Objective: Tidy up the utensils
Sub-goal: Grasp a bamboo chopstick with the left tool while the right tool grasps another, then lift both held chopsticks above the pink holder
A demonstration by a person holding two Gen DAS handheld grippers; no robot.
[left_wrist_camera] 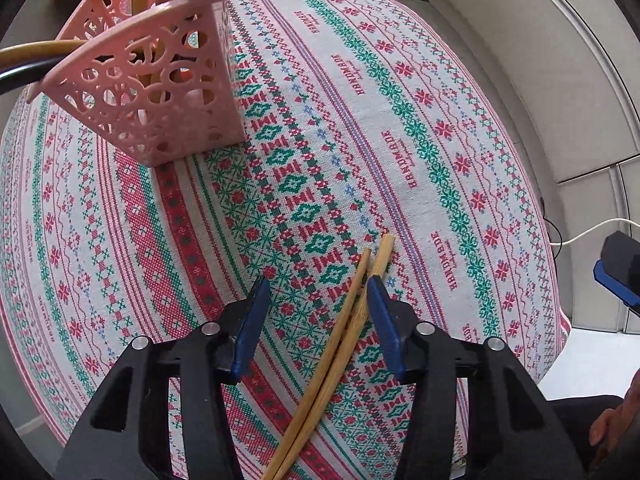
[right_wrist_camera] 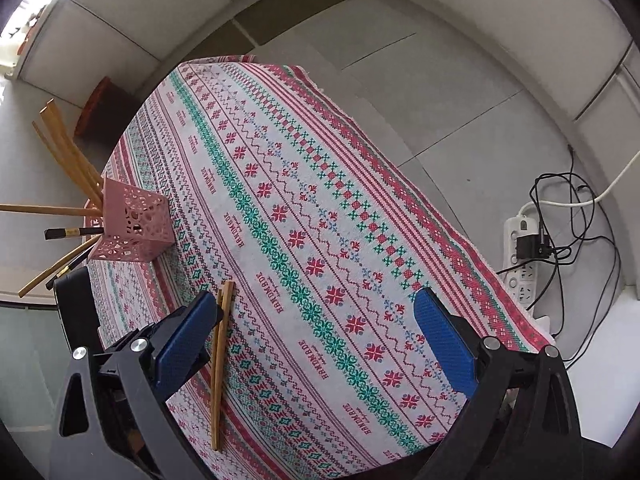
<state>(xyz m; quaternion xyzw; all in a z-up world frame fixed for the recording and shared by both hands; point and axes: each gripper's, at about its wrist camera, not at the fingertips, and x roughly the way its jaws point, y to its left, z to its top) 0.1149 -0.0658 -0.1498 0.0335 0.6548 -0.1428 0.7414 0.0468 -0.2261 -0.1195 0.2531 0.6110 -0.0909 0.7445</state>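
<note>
tablecloth (right_wrist_camera: 304,208) lies bare between basket (right_wrist_camera: 134,226) and far edge.

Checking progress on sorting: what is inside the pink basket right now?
The pink basket holds several wooden chopsticks and darker ones, leaning out over its rim. Their lower ends and the basket floor are mostly hidden by the lattice walls.

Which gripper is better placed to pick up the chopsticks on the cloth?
Left. The left gripper already straddles the chopsticks, one blue finger beside them, pads not yet pressing. The right gripper stands wide open with the pair outside its jaws.
</note>
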